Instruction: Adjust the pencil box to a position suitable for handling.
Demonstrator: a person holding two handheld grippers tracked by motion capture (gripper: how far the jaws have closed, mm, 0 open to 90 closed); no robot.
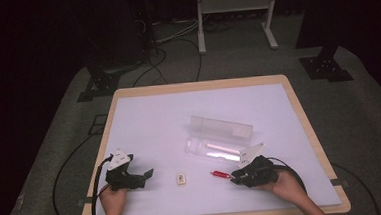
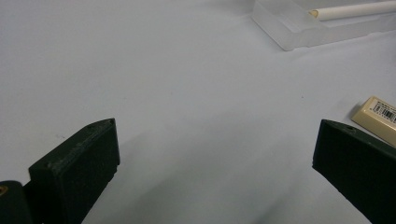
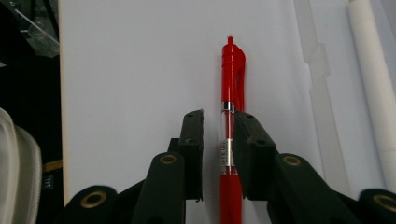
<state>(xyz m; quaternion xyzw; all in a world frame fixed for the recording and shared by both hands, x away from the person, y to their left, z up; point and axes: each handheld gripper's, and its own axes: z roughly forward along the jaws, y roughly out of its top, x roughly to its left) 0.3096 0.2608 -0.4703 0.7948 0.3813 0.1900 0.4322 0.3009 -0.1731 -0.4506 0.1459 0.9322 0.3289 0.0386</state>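
Observation:
A red pen (image 1: 221, 174) lies on the white mat near the front edge. In the right gripper view the red pen (image 3: 232, 70) runs up between the jaws of my right gripper (image 3: 219, 116). The right-hand pad sits against the barrel, while a narrow gap separates the left-hand pad from it. From above, my right gripper (image 1: 235, 177) points left at the pen's near end. My left gripper (image 1: 145, 178) rests at the front left, and in its own view the left gripper (image 2: 217, 126) stands wide open with only bare mat between the jaws.
A clear pencil case base (image 1: 201, 148) holding a white pen (image 1: 221, 149) lies mid-table, its lid (image 1: 222, 125) just behind. A small cream eraser (image 1: 181, 178) sits between the grippers, beside the left gripper's right-hand jaw in the left gripper view (image 2: 380, 116). Cables trail off the front.

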